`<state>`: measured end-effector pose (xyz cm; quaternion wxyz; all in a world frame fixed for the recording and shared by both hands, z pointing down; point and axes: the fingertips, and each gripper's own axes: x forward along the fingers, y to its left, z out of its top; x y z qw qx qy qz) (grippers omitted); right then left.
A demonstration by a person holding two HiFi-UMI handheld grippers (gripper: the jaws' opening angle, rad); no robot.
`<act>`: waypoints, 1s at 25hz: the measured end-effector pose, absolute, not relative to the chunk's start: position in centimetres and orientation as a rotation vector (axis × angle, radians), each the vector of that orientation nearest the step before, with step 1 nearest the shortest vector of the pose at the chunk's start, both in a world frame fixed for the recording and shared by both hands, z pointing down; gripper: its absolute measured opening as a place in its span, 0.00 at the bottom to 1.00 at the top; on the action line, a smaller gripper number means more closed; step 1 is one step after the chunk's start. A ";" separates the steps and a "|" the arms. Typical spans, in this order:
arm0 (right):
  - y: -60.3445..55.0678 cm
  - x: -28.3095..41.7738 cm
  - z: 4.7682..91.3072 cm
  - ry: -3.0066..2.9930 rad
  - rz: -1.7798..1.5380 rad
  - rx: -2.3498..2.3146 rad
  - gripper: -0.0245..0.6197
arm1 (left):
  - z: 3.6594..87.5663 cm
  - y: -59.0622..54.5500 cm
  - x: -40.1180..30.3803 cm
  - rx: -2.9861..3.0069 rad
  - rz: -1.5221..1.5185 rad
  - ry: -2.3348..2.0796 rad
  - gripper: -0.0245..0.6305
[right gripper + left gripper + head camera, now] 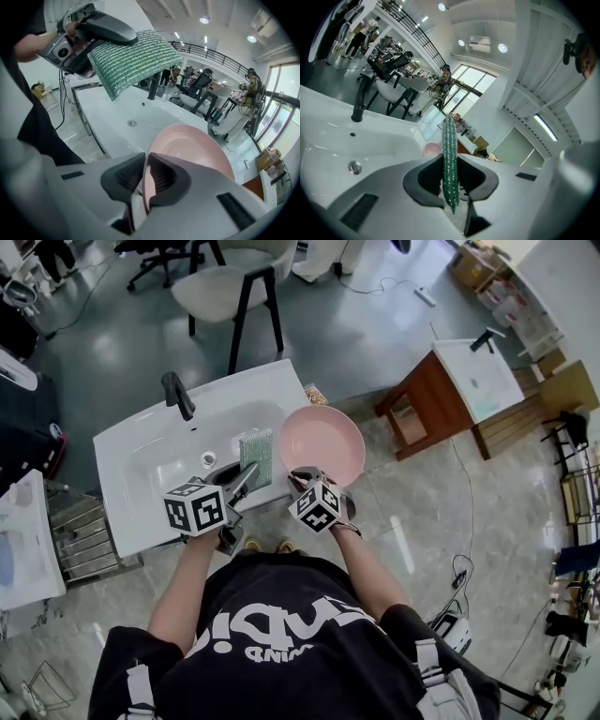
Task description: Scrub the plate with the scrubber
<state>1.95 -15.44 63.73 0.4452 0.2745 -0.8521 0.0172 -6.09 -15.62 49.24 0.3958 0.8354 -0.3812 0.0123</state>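
A pink plate (323,446) hangs over the right end of the white sink (141,460); my right gripper (307,476) is shut on its near rim. In the right gripper view the plate (187,150) rises tilted from between the dark jaws. My left gripper (246,476) is shut on a green glittery scrubber (255,454), held over the basin just left of the plate. The left gripper view shows the scrubber (449,161) edge-on and upright between the pads, with a bit of the plate (432,149) beyond. From the right gripper view the scrubber (133,58) hangs above and left of the plate, apart from it.
A black faucet (177,394) stands at the sink's back edge, and the drain (132,123) lies in the basin. A white chair (230,287) stands behind the sink. A wooden cabinet with a second basin (469,381) sits to the right.
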 end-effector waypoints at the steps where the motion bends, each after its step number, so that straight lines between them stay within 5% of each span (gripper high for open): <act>1: -15.4 1.9 63.9 -2.107 0.042 0.678 0.11 | 49.3 -15.7 -6.1 2.115 0.028 -0.966 0.17; 25: -14.6 1.0 65.7 -2.074 -0.029 0.631 0.15 | 49.5 -15.6 -6.1 2.087 0.002 -0.966 0.17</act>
